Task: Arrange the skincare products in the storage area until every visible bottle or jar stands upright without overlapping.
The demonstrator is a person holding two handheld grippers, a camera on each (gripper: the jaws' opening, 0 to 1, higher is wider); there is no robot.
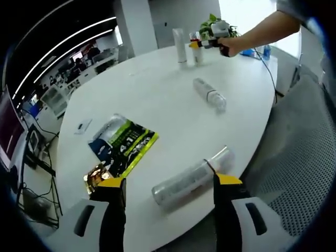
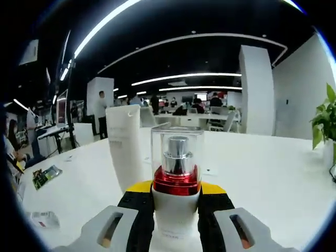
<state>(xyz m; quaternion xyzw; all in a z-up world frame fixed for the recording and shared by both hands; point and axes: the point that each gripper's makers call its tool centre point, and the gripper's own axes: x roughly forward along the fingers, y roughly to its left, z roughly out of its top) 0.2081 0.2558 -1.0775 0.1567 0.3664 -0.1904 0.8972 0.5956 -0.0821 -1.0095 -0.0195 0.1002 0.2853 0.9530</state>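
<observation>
A white pump bottle (image 2: 177, 210) with a red collar and a clear square cap stands upright between my right gripper's (image 2: 176, 189) jaws, which are shut on its body. Just behind it to the left, a tall white tube (image 2: 124, 149) stands upright. In the left gripper view, the same tube (image 1: 180, 45) and pump bottle (image 1: 197, 51) are at the far end of the white table (image 1: 157, 94), with the right gripper (image 1: 206, 43) on the bottle. A clear bottle (image 1: 209, 93) lies on its side mid-table. A silvery bottle (image 1: 190, 181) lies on its side between my open left gripper's (image 1: 170, 181) jaws.
A green and blue sachet (image 1: 125, 140) and a gold packet (image 1: 97, 176) lie flat near the left jaw, and a small card (image 1: 83, 126) is farther left. A mesh chair (image 1: 302, 157) stands at the table's right edge. A plant (image 2: 326, 121) grows at the far end.
</observation>
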